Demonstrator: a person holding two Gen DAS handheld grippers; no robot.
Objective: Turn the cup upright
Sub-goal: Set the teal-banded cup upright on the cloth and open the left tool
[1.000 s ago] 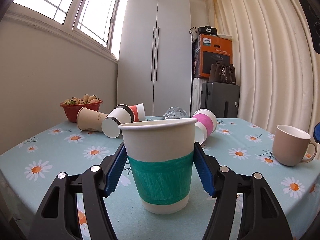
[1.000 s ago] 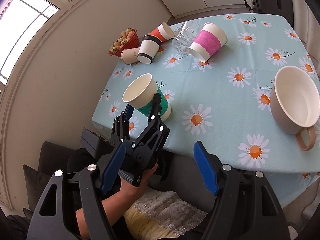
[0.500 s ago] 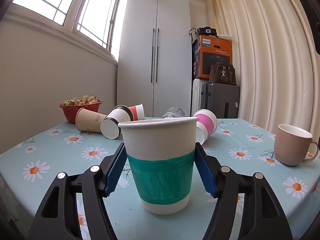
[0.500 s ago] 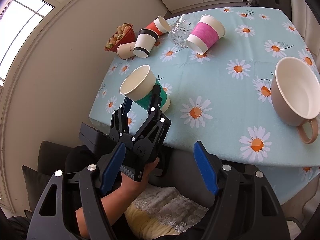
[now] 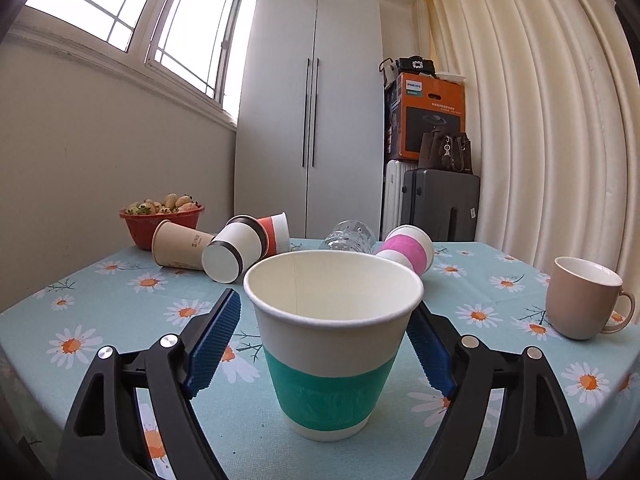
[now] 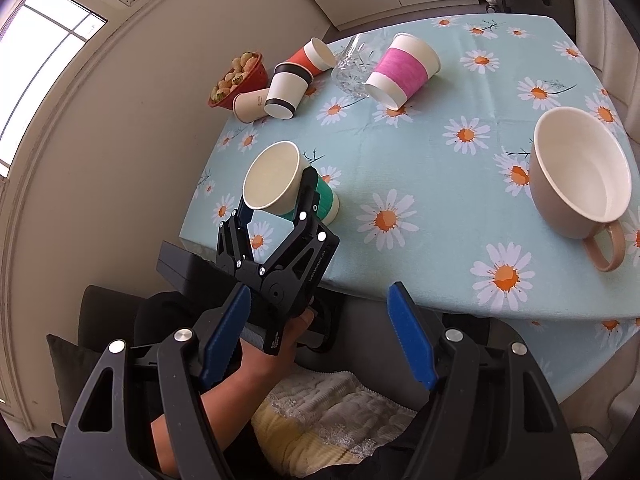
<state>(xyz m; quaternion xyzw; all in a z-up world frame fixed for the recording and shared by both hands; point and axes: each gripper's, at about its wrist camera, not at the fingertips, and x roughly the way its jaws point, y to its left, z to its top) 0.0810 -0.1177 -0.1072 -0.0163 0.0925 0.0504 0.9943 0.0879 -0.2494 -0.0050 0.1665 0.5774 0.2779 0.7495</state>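
A teal-banded white paper cup [image 5: 332, 344] is standing upright on the daisy-print blue tablecloth [image 5: 120, 300], near its front edge, flanked by the left gripper [image 5: 326, 344]. Behind it, a pink-banded paper cup [image 5: 408, 248], a clear glass [image 5: 348, 234] and three more paper cups [image 5: 224, 246] are lying tipped. A beige ceramic mug [image 5: 582, 300] is standing to the right.

paper cups [image 6: 291, 189]: 5 | mug [image 6: 580, 171]: 1 | glass [image 6: 354, 66]: 1 | bowl [image 6: 240, 79]: 1

Orange cardboard box [image 5: 432, 114] atop grey suitcases: "PHILIPS"
Tan paper cup [image 5: 180, 245] lying sideways: small dark logo, unreadable
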